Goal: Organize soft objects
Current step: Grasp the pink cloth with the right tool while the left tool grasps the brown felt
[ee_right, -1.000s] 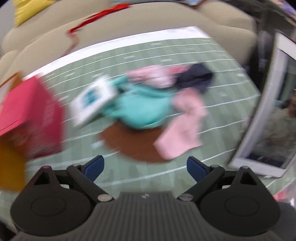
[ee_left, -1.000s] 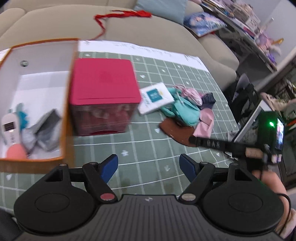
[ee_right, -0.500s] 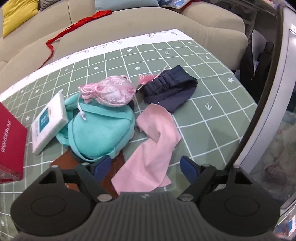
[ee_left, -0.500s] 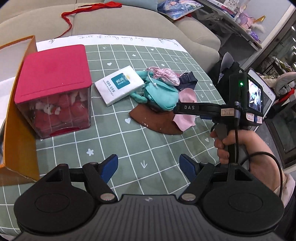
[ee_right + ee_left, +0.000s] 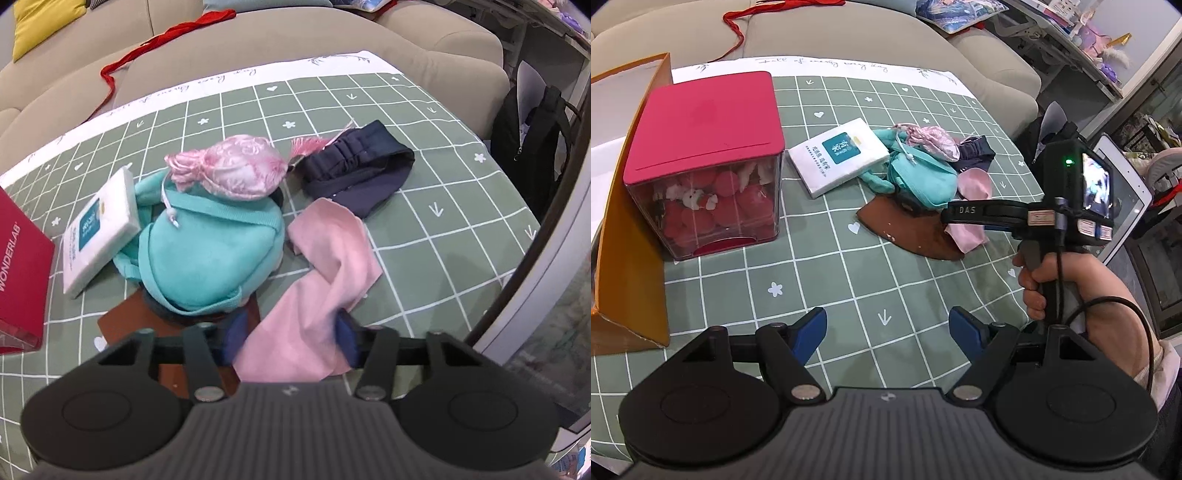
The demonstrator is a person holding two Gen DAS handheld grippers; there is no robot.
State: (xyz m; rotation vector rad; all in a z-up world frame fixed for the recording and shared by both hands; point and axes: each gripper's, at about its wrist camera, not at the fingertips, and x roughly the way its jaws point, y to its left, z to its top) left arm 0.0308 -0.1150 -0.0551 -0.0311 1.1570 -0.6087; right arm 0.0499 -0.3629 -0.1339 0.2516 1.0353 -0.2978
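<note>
A heap of soft things lies on the green checked tablecloth: a teal pouch, a pink satin drawstring bag on top of it, a dark navy cloth, a pink cloth and a brown flat piece underneath. My right gripper is open with its blue fingers on either side of the near end of the pink cloth. It also shows in the left wrist view. My left gripper is open and empty, above bare tablecloth nearer me.
A clear box with a red lid holds red plush toys at the left. An orange-sided open box stands beside it. A white tissue pack lies by the heap. A tablet lies at the right edge. A beige sofa is behind.
My right gripper has moved forward and down onto the pink cloth, whose near end now lies between its fingers. My left gripper has swung right, away from the orange box.
</note>
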